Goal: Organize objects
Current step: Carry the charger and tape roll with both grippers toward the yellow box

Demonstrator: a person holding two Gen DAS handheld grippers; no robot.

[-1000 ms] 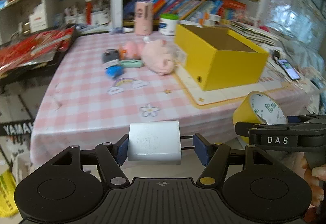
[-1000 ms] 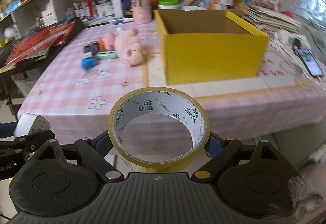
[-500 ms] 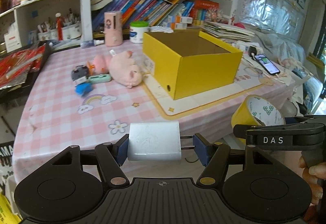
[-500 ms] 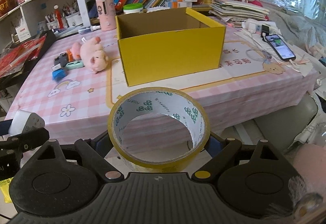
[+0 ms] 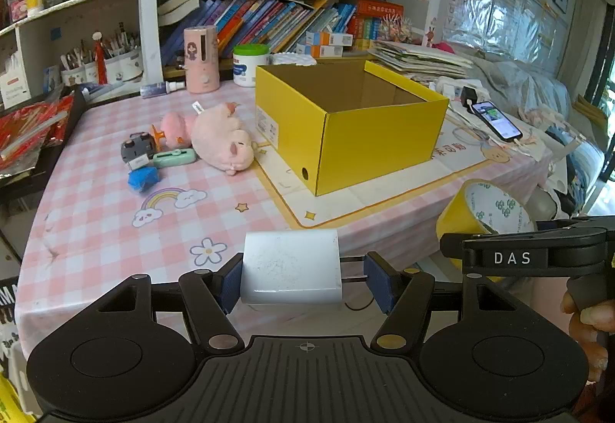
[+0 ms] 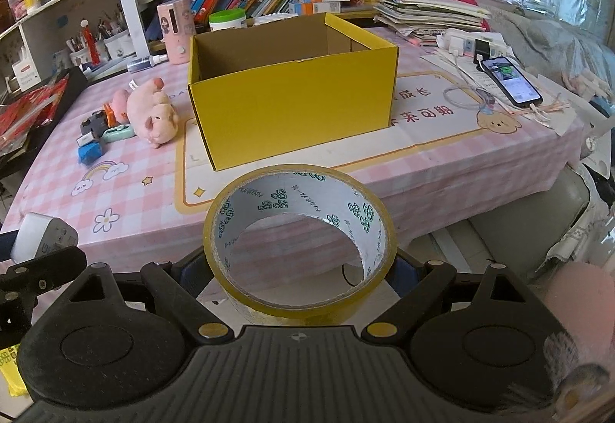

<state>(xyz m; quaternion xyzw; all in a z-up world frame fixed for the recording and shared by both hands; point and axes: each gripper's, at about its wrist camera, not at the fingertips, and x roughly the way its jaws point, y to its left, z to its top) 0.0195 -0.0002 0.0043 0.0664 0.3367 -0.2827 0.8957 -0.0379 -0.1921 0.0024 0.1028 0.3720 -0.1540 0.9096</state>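
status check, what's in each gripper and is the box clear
Left gripper shut on white charger plug. Right gripper shut on yellow tape roll. Both short of table edge; yellow box open, looks empty, nothing blocking approach.

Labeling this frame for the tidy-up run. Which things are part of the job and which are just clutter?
In the job:
- white charger, clamped in the left gripper
- tape roll, clamped in the right gripper
- open yellow box
- pink plush pig, blue block, mint case on the table

Lying about:
- phone on charge
- shelved books
- stacked papers
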